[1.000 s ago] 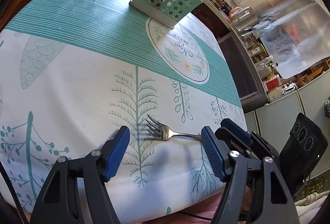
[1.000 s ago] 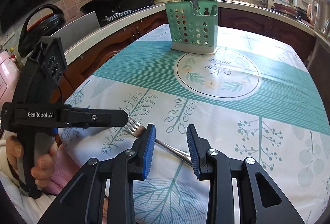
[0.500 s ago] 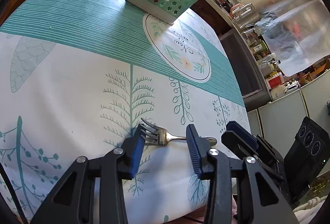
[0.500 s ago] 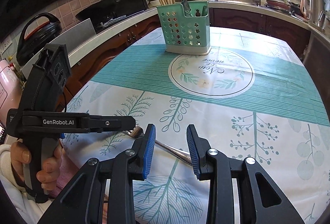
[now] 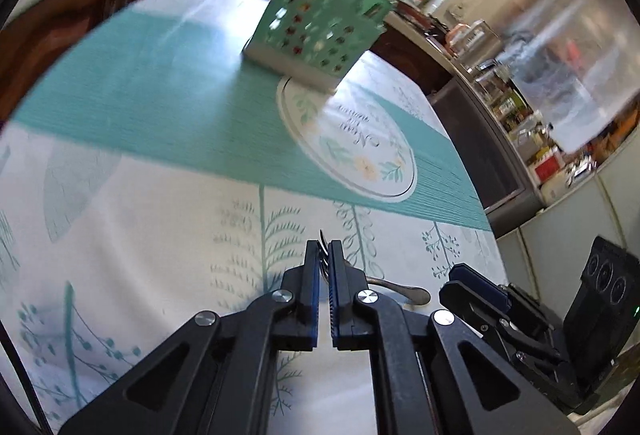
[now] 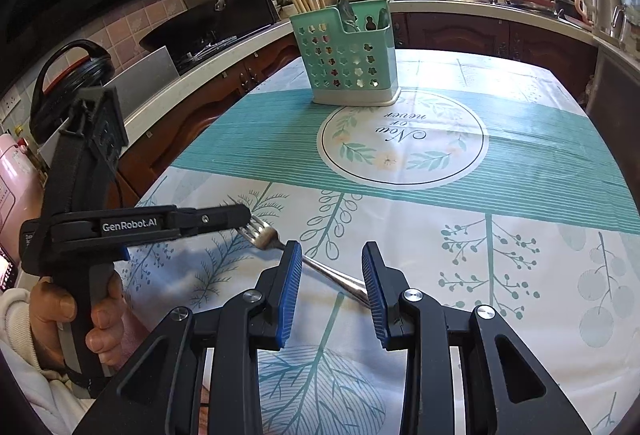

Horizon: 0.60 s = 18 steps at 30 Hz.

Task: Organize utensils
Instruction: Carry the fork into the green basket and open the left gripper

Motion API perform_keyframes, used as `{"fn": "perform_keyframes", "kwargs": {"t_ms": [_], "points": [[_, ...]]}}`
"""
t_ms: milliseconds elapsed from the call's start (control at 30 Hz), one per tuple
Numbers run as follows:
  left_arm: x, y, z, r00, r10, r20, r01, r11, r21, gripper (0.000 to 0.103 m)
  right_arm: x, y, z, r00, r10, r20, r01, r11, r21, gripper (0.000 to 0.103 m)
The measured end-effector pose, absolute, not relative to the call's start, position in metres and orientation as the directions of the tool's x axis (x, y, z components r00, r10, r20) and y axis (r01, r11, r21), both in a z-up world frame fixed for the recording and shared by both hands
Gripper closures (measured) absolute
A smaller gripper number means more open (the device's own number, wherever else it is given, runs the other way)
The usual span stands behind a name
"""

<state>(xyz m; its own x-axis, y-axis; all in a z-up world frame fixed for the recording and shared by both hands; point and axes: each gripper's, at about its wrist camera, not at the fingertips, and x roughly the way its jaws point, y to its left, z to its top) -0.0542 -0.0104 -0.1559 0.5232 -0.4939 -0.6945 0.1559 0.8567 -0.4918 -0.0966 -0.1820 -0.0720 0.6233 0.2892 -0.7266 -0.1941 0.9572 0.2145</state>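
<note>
Pinching fork (image 5: 325, 258) by tines only, left gripper (image 5: 324, 255) clamped; handle may swing, slip. Right gripper (image 6: 331, 255) apart, straddling handle untouched. Caddy (image 6: 347, 55) at 12 o'clock, already crowded.

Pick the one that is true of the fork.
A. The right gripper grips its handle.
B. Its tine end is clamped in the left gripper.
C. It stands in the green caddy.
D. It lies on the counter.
B: the left gripper is shut on the fork at its tines.
</note>
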Motion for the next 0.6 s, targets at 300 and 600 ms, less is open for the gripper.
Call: {"fn": "perform_keyframes", "kwargs": {"t_ms": [300, 600], "points": [[-0.035, -0.046, -0.091, 0.556, -0.393, -0.732, 0.313, 0.915, -0.253, 0.103, -0.082, -0.183, -0.048, 0.680, 0.249, -0.689, -0.170, 0.968, 0.182, 0.071], [-0.009, -0.053, -0.034, 0.584, -0.320, -0.746, 0.351, 0.928, -0.124, 0.103, -0.029, -0.208, -0.009, 0.689, 0.277, -0.670, -0.122, 0.955, 0.270, 0.071]]}}
